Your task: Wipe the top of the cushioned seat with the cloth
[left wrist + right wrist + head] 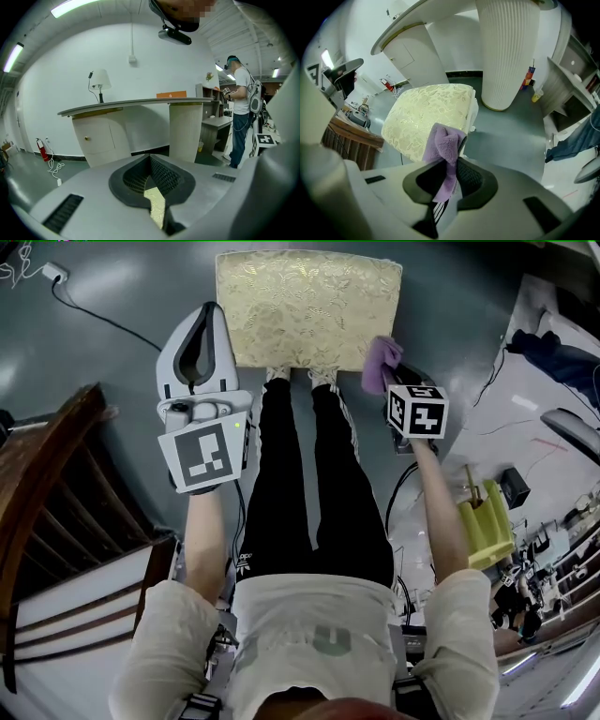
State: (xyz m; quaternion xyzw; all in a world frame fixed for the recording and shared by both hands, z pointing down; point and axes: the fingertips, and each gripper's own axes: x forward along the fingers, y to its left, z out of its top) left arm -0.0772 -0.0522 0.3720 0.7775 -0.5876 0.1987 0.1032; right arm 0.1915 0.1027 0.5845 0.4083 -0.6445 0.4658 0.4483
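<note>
Glossy grey floor [122, 306] bears a rectangular gold brocade seat [307, 306]. Right gripper [449, 174] clamps a fluffy purple cloth [446, 140] by its near right corner; left gripper [151, 183] closed, empty.

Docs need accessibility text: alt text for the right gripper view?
The right gripper is shut on a purple cloth that bunches up beyond its jaws, in front of the near edge of a cream, leaf-patterned cushioned seat. Behind are a ribbed white column and grey floor.

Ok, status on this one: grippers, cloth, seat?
Right gripper shut on purple cloth, at near right corner of cushioned seat. Left gripper shut, empty. Seat top bare, nothing blocking.
</note>
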